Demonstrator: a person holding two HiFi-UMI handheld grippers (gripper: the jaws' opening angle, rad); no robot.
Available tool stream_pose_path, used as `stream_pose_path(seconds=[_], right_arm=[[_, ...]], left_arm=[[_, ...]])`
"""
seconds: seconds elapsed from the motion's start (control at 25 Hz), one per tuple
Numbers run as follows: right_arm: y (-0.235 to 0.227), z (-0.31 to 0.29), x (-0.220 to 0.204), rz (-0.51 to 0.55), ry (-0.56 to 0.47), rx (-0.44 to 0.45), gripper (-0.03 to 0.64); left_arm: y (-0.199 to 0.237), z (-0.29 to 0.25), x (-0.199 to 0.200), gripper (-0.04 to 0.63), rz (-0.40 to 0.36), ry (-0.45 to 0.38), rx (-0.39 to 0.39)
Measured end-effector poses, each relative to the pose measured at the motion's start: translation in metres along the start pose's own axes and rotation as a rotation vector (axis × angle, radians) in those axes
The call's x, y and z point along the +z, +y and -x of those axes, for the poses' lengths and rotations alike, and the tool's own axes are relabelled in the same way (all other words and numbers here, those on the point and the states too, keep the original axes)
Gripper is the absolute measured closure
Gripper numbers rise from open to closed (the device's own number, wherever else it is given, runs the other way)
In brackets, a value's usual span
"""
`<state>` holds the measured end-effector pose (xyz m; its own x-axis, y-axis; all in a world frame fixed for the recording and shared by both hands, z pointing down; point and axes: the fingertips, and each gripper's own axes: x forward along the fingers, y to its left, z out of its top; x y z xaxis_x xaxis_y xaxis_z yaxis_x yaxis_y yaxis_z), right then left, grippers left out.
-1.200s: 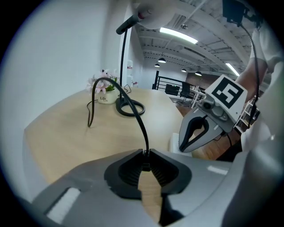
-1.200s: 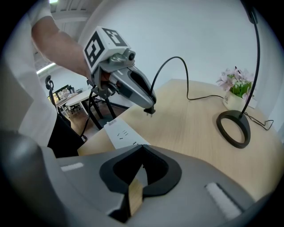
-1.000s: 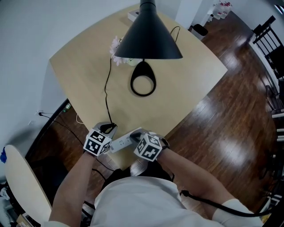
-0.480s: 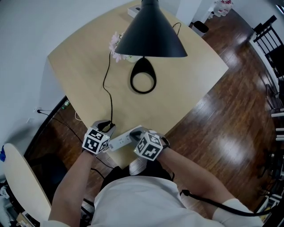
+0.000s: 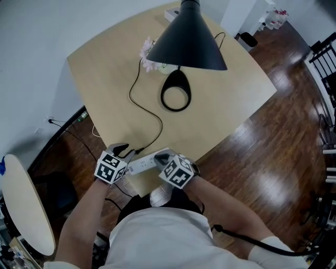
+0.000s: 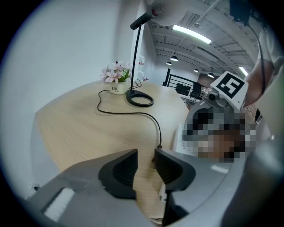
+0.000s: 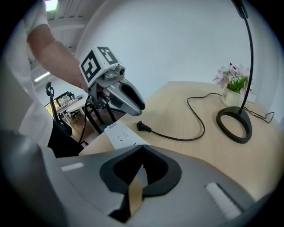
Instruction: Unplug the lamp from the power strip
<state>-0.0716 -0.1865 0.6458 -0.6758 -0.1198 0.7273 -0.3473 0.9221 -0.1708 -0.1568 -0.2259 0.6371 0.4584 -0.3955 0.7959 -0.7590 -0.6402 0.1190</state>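
The black lamp (image 5: 189, 39) stands on its ring base (image 5: 176, 98) at the far side of the wooden table (image 5: 226, 105). Its cord (image 5: 152, 113) ends in a black plug (image 7: 141, 127) that lies loose on the table, just off the end of the white power strip (image 7: 122, 134). My left gripper (image 6: 145, 162) is slightly open with nothing in it, and the plug (image 6: 159, 146) lies just beyond its right jaw. My right gripper (image 7: 142, 148) is shut, tips touching, resting on the strip's (image 5: 140, 165) right end.
A small pot of pink flowers (image 5: 152, 58) stands behind the lamp base, and a white box (image 5: 170, 13) lies at the table's far edge. The strip sits near the table's front edge. A pale round seat (image 5: 23, 210) and floor cables (image 5: 68, 134) are at the left.
The cord has swung right into a new curve. The plug, earlier at my left gripper's jaws, now lies free on the table. The right gripper stays on the strip.
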Motion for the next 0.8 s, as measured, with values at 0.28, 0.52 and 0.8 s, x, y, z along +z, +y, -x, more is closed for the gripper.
stream_pose_path(seconds=[0.28,0.52,0.8], right_arm=[[0.002,0.005,-0.002,0.059,-0.048,0.048,0.611],[-0.002,0.034,0.009,0.084,-0.183,0.098,0.611],[-0.003,0.078,0.009,0.084,-0.263,0.080,0.611]], left_arm=[[-0.029,0.045,-0.017,0.465,0.063,-0.044,0.098],[-0.074,0.101,-0.023,0.466,0.138,-0.140,0.214],[-0.123,0.137,-0.042,0.476,0.173,-0.162,0.229]])
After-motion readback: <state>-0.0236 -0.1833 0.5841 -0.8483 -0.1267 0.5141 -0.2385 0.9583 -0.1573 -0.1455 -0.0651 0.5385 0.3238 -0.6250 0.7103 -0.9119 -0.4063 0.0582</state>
